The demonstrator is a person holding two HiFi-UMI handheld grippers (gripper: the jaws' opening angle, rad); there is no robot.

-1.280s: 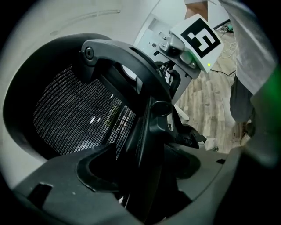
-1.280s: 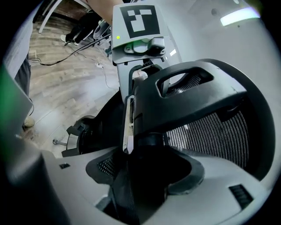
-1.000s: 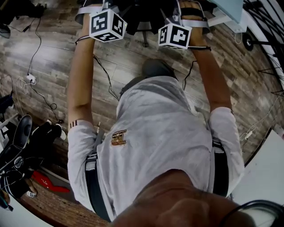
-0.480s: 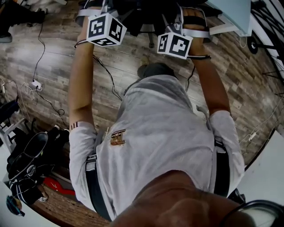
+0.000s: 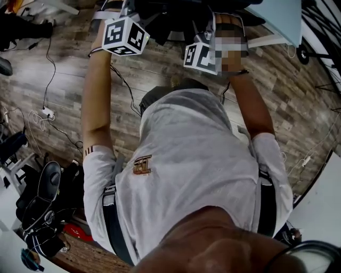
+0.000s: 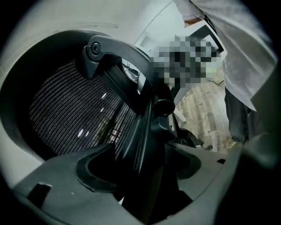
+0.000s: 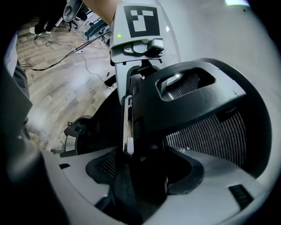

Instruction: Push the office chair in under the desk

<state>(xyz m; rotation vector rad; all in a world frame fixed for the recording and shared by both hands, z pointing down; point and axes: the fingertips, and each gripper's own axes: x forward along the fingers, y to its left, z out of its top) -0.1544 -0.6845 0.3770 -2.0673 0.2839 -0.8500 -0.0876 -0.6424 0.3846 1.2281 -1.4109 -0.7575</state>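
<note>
At 12 o'clock in the head view, the office chair (image 5: 166, 17) stands beside the surface (image 5: 277, 13) at 1 o'clock. The left gripper (image 6: 142, 162) and right gripper (image 7: 145, 169) each have jaws clenched on its back frame. Since a second ago both have edged forward, and the floor cables (image 5: 50, 80) have slid toward 6 o'clock.

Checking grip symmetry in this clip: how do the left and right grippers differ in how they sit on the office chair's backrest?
The left gripper has the mesh of the office chair to its left; the right gripper has it to its right. In the head view, the left gripper sits higher in the picture than the right gripper. Both are clamped on the backrest's edge frame.
</note>
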